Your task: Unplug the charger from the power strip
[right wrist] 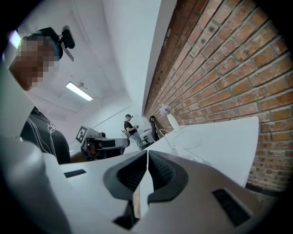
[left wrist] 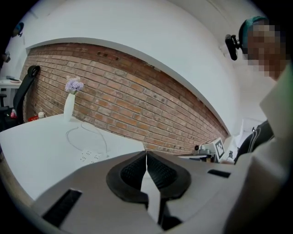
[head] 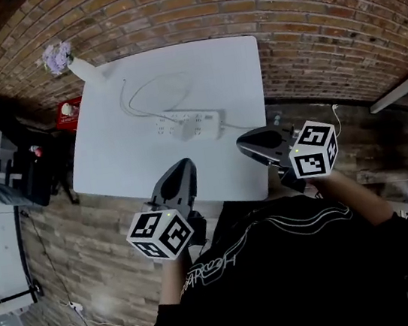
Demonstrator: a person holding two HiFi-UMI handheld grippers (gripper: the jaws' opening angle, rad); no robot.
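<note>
Two grippers, the left gripper and the right gripper, both pressed together on nothing, hover at the near edge of the desk. One power strip lies farther in, its long axis running left to right, with one charger at its middle. The left gripper looks slightly nearer.

Script lettering on black shirt: illegible. No readable text elsewhere.
</note>
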